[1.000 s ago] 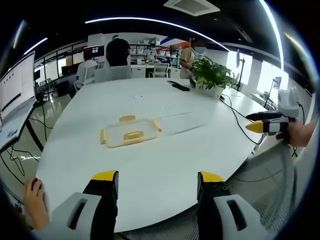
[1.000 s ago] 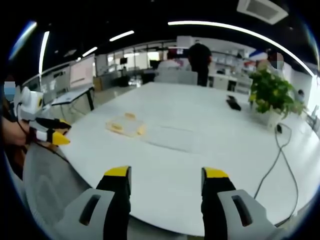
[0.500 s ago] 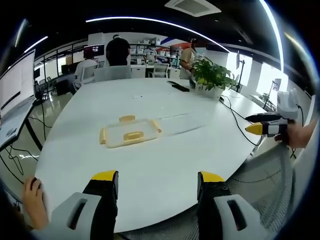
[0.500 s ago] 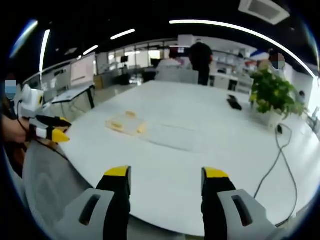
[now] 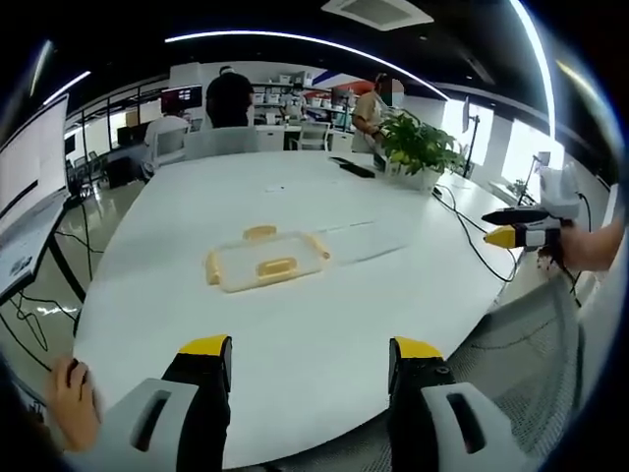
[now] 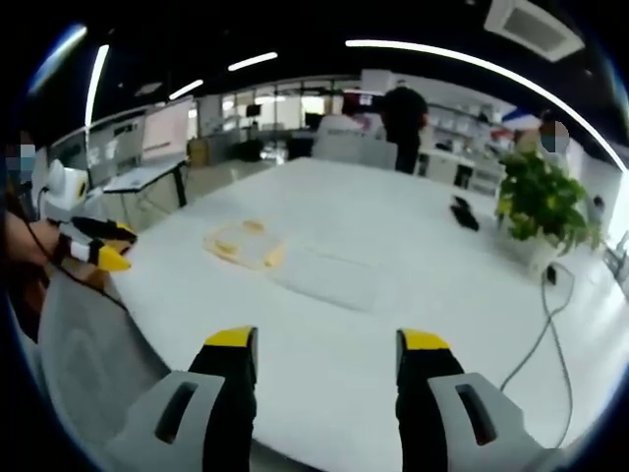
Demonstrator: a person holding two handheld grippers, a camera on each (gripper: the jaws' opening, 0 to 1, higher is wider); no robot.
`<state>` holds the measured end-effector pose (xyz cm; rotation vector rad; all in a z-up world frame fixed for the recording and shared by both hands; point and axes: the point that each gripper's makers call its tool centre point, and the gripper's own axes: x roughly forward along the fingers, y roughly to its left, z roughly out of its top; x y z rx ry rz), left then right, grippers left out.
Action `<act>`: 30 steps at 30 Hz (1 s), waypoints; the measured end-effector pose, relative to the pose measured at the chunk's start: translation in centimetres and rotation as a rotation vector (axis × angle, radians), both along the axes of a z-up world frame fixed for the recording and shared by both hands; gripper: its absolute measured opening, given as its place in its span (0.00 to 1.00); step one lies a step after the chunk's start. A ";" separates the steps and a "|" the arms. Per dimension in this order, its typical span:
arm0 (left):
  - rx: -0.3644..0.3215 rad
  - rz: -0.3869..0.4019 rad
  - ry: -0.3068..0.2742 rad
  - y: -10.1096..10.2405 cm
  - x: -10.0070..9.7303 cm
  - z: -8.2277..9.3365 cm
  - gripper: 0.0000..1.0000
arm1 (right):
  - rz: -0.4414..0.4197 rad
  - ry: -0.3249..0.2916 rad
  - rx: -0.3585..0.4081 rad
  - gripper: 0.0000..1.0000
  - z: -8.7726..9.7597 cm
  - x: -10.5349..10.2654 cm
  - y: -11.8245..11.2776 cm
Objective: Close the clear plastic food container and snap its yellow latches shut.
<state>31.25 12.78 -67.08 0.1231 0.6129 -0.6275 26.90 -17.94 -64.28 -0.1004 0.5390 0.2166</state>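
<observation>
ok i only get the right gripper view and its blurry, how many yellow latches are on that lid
observer: The left gripper view shows four yellow latches on the lid, one toward each edge.
operator: is the lid on the clear base yet
observer: No. The lid lies flat on the white table, and the clear base lies beside it, on the side toward the right gripper.
operator: anything by the left gripper i cant see
observer: A hand is at the table's edge, just beside the left gripper, whose jaws stand apart.
</observation>
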 end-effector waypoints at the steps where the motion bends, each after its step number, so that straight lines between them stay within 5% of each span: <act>1: 0.001 -0.002 -0.001 0.1 0.2 0.0 0.61 | 0.005 0.001 -0.003 0.54 0.0 0.3 0.1; 30: 0.053 -0.130 -0.042 0.9 6.6 -0.4 0.60 | 0.229 0.007 -0.095 0.53 0.0 7.9 5.4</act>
